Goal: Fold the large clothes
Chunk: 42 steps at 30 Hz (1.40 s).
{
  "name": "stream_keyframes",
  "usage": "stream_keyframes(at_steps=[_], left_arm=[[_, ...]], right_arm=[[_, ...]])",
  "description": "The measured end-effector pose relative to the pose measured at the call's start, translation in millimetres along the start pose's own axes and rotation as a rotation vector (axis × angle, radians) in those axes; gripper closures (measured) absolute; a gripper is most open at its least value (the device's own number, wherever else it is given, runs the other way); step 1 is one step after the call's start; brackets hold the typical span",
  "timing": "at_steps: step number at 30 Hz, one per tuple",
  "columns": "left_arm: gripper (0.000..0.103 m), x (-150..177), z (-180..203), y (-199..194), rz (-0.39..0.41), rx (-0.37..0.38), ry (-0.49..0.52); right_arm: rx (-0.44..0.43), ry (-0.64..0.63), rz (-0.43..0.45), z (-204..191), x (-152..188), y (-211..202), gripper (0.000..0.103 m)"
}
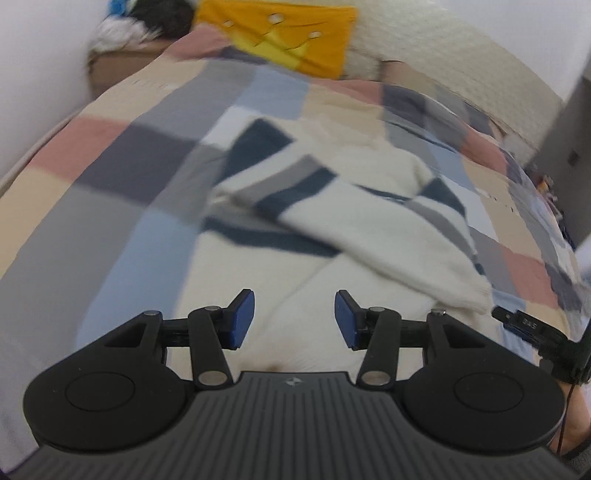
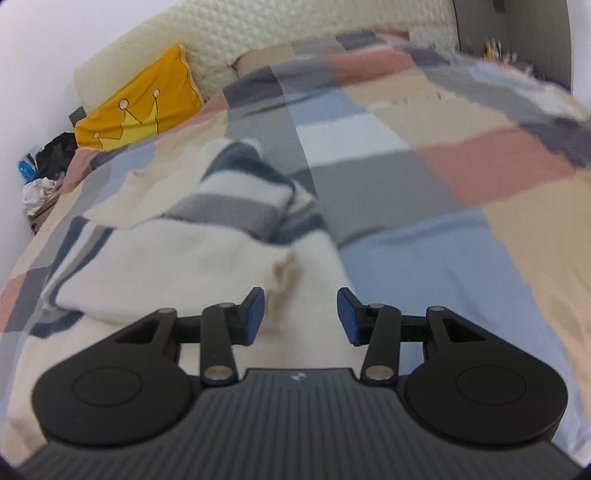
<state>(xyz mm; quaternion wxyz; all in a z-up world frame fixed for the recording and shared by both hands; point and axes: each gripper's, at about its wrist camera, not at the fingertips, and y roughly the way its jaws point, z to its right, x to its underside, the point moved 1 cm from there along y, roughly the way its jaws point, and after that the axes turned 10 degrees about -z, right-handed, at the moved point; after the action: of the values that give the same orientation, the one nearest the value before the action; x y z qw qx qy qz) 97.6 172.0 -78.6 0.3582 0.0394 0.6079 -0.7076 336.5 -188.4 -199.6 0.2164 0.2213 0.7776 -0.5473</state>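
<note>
A cream knit sweater [image 1: 332, 206] with navy and grey stripes lies on the checked bedspread [image 1: 110, 177]. One sleeve lies folded across its body. My left gripper [image 1: 294, 317] is open and empty, hovering just above the sweater's cream lower part. In the right wrist view the same sweater [image 2: 184, 251] lies left of centre. My right gripper [image 2: 301, 317] is open and empty above the sweater's right edge, where cream knit meets a blue patch of bedspread. The tip of the right gripper [image 1: 524, 325] shows at the right edge of the left wrist view.
A yellow cushion with a crown [image 1: 288, 33] leans on the cream headboard [image 2: 258, 40] at the far end. A heap of dark and white clothes [image 2: 44, 170] sits on a box beside the bed by the wall. A dark cabinet [image 1: 569, 147] stands at the right.
</note>
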Motion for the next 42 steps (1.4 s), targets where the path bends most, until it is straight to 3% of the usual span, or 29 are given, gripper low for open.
stream_keyframes(at_steps=[2, 5, 8, 12, 16, 18, 24, 26, 32, 42], left_arm=[[0.049, 3, -28, -7, -0.029, 0.0, -0.064], [0.049, 8, -67, -10, -0.102, 0.075, -0.171], [0.049, 13, -92, -12, -0.145, 0.092, -0.216], [0.048, 16, -117, -6, -0.207, 0.143, -0.238], [0.048, 14, -124, 14, -0.272, 0.115, -0.176], [0.048, 13, -129, 24, -0.292, 0.156, -0.152], [0.048, 13, -137, 59, -0.318, 0.229, -0.114], [0.048, 13, -140, 72, -0.328, 0.257, -0.116], [0.048, 9, -141, 107, -0.347, 0.316, -0.129], [0.049, -6, -139, 148, -0.311, 0.479, -0.154]], right_arm=[[-0.017, 0.057, -0.026, 7, 2, -4, 0.055], [-0.048, 0.086, -0.081, 12, 1, -9, 0.055], [-0.095, 0.077, -0.116, 11, -11, -21, 0.055], [-0.239, -0.039, -0.186, 9, -32, -45, 0.055], [-0.258, -0.246, -0.207, 15, -40, -72, 0.053], [-0.276, -0.29, -0.246, 25, -37, -74, 0.053], [-0.268, -0.258, -0.397, 60, -16, -45, 0.05], [-0.311, -0.206, -0.438, 68, -10, -31, 0.044], [-0.37, -0.175, -0.517, 71, 1, 9, 0.045], [-0.511, -0.041, -0.437, 89, -11, 43, 0.046]])
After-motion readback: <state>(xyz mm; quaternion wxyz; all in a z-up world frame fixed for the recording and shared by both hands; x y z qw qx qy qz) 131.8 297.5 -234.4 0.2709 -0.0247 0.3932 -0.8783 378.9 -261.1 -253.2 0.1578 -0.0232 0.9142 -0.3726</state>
